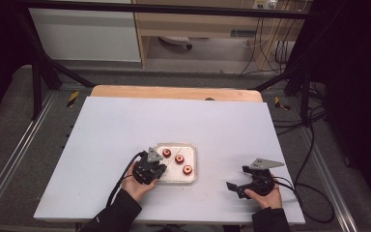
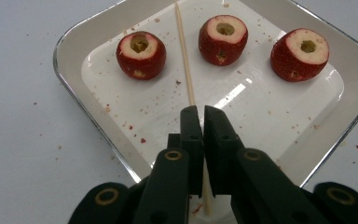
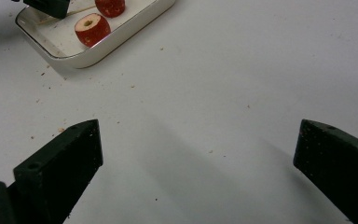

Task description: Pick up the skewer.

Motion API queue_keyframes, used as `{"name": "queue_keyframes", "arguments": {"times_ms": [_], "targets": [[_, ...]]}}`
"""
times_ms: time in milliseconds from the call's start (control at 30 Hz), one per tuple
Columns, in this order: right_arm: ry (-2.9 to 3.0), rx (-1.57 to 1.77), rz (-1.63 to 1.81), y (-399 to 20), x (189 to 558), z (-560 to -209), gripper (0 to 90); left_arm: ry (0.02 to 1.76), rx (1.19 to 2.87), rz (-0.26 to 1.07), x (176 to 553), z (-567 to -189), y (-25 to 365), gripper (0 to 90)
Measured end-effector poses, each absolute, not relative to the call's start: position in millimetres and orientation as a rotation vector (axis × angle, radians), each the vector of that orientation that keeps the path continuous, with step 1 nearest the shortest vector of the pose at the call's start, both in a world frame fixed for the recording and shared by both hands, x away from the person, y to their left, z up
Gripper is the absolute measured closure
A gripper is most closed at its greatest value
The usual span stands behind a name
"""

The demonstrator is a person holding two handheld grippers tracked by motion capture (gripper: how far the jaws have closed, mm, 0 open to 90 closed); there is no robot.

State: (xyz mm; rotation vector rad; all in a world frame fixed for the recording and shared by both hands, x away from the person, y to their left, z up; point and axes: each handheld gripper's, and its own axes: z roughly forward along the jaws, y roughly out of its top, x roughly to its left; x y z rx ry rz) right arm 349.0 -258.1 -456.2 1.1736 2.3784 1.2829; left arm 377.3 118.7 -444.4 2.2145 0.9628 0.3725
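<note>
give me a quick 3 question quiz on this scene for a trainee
1. Multiple choice: what is the left claw shut on? A) a cored red fruit B) the wooden skewer C) the rim of the white tray
2. True or false: the right claw is open and sits over bare table, apart from the tray.
3. Fill in: the tray holds ___ cored red fruits, each with a hole facing up.

Key
1. B. The skewer runs between the closed jaws and lies across the tray between the fruits.
2. True. Its jaws stand wide apart with nothing between them.
3. Three.
</note>
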Motion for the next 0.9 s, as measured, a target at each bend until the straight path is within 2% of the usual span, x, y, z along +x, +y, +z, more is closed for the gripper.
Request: {"name": "queue_keyframes", "arguments": {"times_ms": [900], "targets": [[2.379, 1.170, 1.284, -257.5, 348.9, -456.8, 1.7, 0.965, 2.115, 0.370, 373.7, -437.6, 126.7, 88.4]]}}
